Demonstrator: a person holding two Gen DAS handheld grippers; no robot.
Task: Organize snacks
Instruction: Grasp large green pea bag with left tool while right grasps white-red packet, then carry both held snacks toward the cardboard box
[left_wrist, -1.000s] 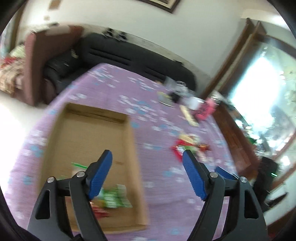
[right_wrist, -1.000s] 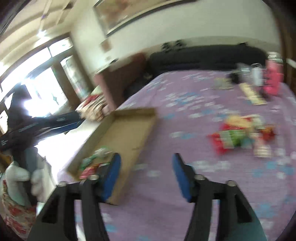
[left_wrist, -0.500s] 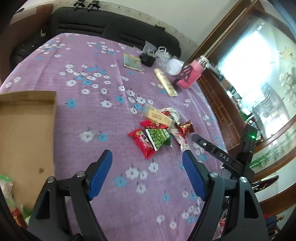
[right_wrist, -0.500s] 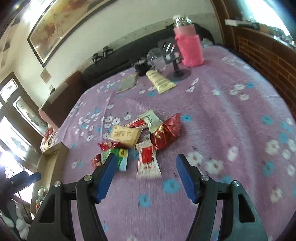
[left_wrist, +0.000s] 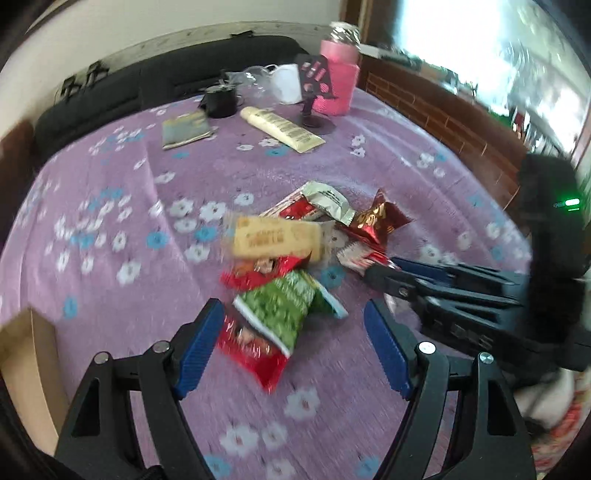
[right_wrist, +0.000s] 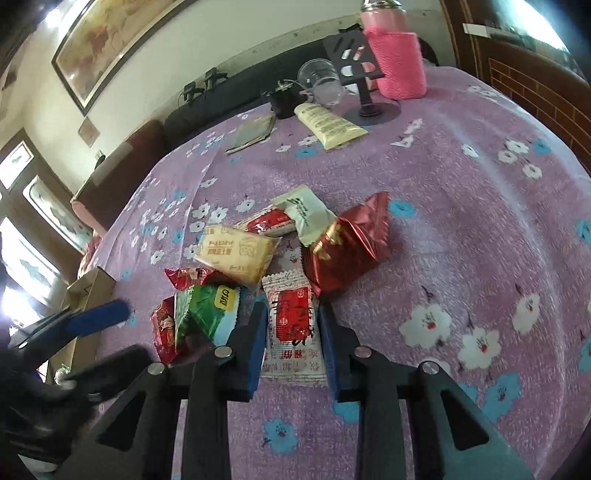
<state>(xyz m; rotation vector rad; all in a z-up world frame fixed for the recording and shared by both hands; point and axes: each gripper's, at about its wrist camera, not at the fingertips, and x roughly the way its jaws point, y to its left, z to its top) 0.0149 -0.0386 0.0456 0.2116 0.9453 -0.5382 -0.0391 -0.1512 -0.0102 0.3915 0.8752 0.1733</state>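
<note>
The white-and-red sachet (right_wrist: 293, 328) lies at the near edge of the snack pile on the purple flowered cloth (right_wrist: 461, 206), and it is bracketed by the right gripper (right_wrist: 291, 334), whose jaws have just been closing onto its sides; a grip appears to be made, but no lift is shown. The left gripper (left_wrist: 293, 345) is held wide apart and empty above the green pea packet (left_wrist: 284, 306) and the red packet (left_wrist: 255, 345) under it.

Little of the sorting seems done: the cardboard box (right_wrist: 90, 286) sits at the far left edge of the cloth, and most snacks are left outside it, namely the yellow biscuit pack (right_wrist: 236, 253), the crinkled red foil bag (right_wrist: 347, 247), the pale green-white pack (right_wrist: 304, 214) and a red-and-white bar (right_wrist: 267, 223).

Beyond the pile, a cream tube (right_wrist: 328, 123), a clear plastic cup (right_wrist: 323, 83), a pink-sleeved bottle (right_wrist: 397, 62) and a black phone stand (right_wrist: 364, 74) are left well clear. The overlapping packets are judged the main hindrance, since the foil bag touches the sachet's far end
</note>
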